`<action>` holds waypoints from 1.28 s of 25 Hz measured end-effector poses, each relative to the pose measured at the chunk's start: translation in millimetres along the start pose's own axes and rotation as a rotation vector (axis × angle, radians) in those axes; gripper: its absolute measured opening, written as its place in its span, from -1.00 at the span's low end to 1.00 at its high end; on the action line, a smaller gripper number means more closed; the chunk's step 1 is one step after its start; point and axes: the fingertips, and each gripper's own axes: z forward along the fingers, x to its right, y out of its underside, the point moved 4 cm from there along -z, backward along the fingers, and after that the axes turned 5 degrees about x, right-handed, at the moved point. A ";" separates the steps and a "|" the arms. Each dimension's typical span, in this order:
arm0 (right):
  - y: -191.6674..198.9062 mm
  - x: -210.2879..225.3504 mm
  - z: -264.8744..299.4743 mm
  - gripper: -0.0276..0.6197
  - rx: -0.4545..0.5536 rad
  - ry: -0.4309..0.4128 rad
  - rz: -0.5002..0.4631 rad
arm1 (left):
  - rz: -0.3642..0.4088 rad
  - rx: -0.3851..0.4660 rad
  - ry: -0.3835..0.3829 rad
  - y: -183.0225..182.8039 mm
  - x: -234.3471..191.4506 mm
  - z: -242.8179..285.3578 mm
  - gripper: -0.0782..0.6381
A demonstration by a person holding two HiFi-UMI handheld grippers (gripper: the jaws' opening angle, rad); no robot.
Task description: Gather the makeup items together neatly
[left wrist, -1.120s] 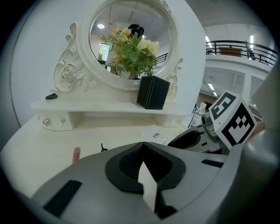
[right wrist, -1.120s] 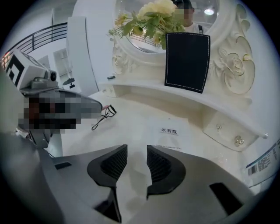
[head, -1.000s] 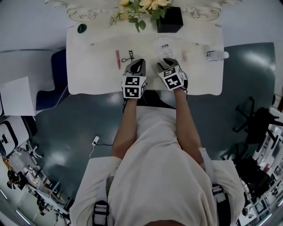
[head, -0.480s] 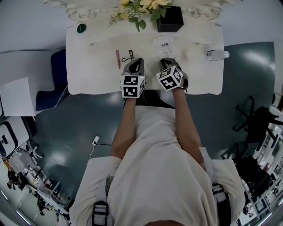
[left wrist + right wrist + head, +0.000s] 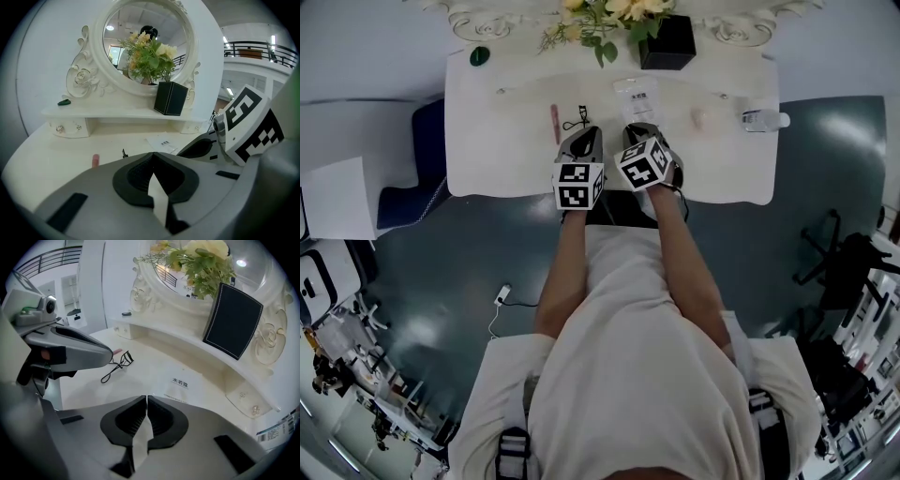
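Right gripper (image 5: 146, 398), fingers just snapped together empty, is hovering beside the closed left gripper (image 5: 152, 157); the eyelash curler (image 5: 116, 365) is lying ungathered on the counter (image 5: 506, 159).

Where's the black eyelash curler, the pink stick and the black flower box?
Black metal eyelash curler (image 5: 125, 357): right gripper view, its curved head.
Slim pink stick (image 5: 554, 123): head view, its middle.
Black square flower box (image 5: 232, 319): right gripper view, its front face.

Mostly hidden behind left gripper (image 5: 151, 158): eyelash curler (image 5: 124, 153), pink stick (image 5: 95, 161), only ends showing. Too small to identify: green object (image 5: 479, 56), pale pink item (image 5: 699, 117). Cut by top edge: mirror frame (image 5: 483, 21).
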 end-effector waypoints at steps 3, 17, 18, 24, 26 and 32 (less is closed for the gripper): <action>-5.4 -11.4 5.3 -0.77 0.014 0.002 0.030 | 0.013 -0.010 -0.009 2.4 -4.2 -4.2 -0.74; -26.2 -50.6 9.2 -0.64 0.065 -0.078 0.101 | -0.008 0.000 -0.057 2.9 -25.9 -25.0 -0.74; -26.8 -51.4 8.4 -0.60 0.069 -0.085 0.109 | -0.008 0.003 -0.056 2.6 -26.5 -25.3 -0.74; -33.7 -50.5 3.9 -0.54 0.120 -0.110 0.146 | 0.006 0.020 -0.041 -2.1 -24.9 -21.6 -0.74; -33.8 -39.3 0.1 -0.54 0.140 -0.076 0.167 | 0.016 0.021 -0.029 -4.7 -22.1 -20.2 -0.74; -16.0 23.5 -20.1 -0.54 0.179 0.071 0.273 | 0.034 0.009 0.032 -8.0 -4.0 -6.4 -0.74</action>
